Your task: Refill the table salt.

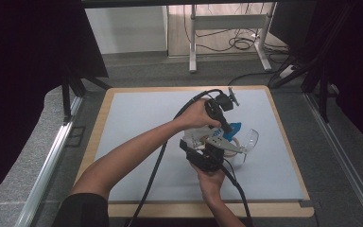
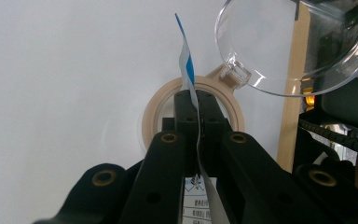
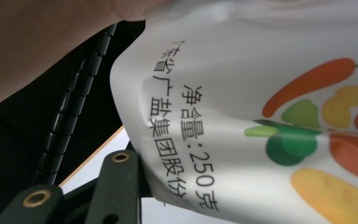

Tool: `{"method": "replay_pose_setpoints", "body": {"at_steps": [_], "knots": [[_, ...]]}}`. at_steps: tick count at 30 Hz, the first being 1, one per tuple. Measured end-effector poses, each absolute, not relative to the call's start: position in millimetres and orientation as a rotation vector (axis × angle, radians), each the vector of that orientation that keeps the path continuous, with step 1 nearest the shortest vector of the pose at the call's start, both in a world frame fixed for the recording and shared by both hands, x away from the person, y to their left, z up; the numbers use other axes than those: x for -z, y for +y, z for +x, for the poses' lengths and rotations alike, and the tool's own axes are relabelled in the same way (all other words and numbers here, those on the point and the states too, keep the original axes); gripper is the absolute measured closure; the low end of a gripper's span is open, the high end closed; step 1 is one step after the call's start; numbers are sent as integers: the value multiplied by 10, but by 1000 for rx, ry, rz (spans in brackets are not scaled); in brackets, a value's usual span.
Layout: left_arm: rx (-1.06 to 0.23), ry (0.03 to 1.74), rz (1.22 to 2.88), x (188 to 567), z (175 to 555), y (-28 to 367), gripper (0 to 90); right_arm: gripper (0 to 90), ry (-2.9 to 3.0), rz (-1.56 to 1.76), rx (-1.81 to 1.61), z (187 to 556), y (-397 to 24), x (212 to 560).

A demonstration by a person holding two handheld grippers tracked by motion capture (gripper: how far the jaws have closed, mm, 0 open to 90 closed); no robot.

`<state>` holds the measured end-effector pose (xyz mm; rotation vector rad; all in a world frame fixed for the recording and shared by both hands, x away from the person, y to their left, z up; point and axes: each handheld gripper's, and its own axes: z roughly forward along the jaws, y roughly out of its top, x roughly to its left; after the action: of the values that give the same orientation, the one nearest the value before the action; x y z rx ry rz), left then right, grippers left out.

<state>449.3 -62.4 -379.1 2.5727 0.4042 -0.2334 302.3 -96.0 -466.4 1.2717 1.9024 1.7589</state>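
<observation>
In the right gripper view the white pouch (image 3: 261, 93) fills the middle and right of the frame, printed "净含量:250克" beside drawn vegetables. In the left gripper view its thin edge (image 2: 189, 79) stands upright at centre, long axis vertical, clenched in the left gripper (image 2: 198, 109) fingers above a beige ring (image 2: 158, 105); a clear lid (image 2: 279, 56) sits upper right. The right gripper (image 1: 207, 158) fingers grasp the pouch at mid-worktop (image 1: 137, 123).

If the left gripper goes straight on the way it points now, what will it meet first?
Probably the beige round container rim just beyond the left gripper, which is shut on the thin white-and-blue packet edge. The clear hinged lid lies off to the side; depth is uncertain.
</observation>
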Motion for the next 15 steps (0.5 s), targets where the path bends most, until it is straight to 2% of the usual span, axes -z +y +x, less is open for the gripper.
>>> {"method": "replay_pose_setpoints", "body": {"at_steps": [15], "knots": [[230,401,2574,3756,4484,-632,899,585,1887,1267,-1766,3022,-960,4645]]}}
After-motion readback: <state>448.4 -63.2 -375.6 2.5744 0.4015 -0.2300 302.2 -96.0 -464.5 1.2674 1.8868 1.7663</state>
